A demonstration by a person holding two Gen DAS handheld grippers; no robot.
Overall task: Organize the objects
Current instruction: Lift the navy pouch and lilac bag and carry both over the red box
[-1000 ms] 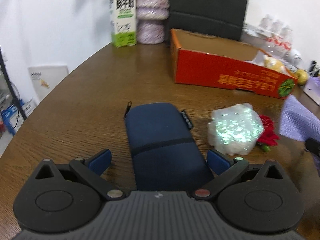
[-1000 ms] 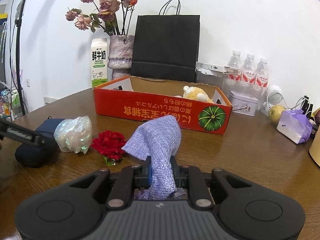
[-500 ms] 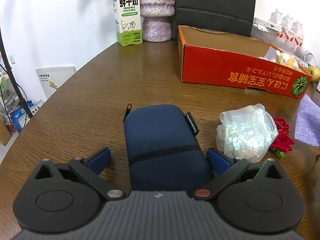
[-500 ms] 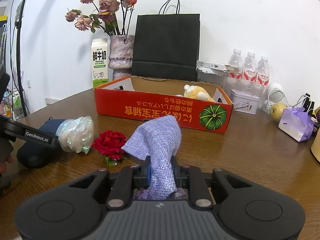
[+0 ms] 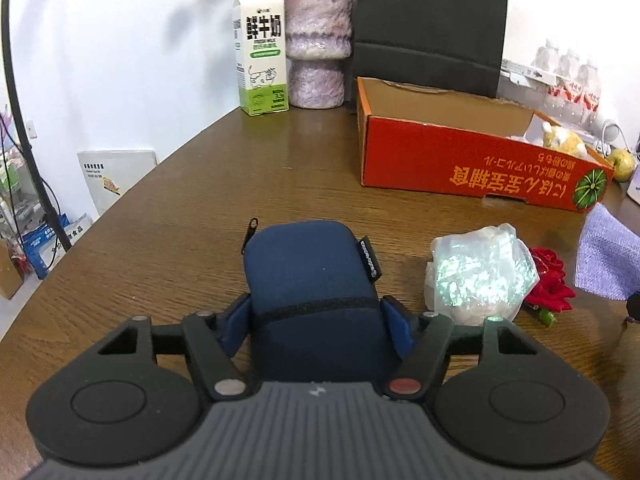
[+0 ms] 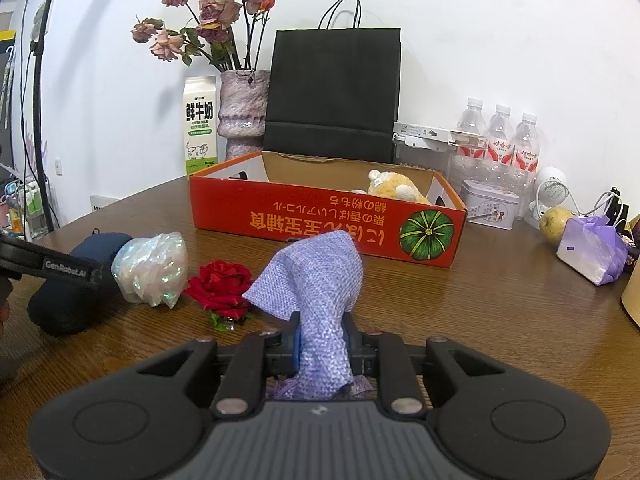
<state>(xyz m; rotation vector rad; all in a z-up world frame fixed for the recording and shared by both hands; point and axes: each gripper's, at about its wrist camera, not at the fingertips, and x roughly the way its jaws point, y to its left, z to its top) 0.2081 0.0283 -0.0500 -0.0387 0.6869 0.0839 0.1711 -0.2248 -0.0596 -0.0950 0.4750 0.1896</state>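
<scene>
My left gripper [image 5: 316, 322] is shut on a navy zip pouch [image 5: 312, 276] that lies on the brown table; its blue pads press both sides. My right gripper [image 6: 322, 344] is shut on a lilac woven cloth [image 6: 316, 284] and holds it above the table. An open red cardboard box [image 6: 320, 220] stands behind, with a yellow plush toy [image 6: 394, 190] inside. A clear iridescent bag [image 5: 480, 276] and a red rose [image 5: 548, 284] lie between the two grippers. The pouch also shows at the left of the right wrist view [image 6: 68, 300].
A milk carton [image 5: 260, 52], a vase of dried roses [image 5: 318, 48] and a black paper bag [image 6: 332, 88] stand at the back. Water bottles [image 6: 500, 140], a tin [image 6: 490, 208], a yellow fruit [image 6: 556, 222] and a purple-wrapped packet [image 6: 592, 248] are at the right. The table edge curves at left.
My left gripper's fingers have closed from wide open onto the navy pouch. My right gripper still holds the lilac cloth in almost the same place.
</scene>
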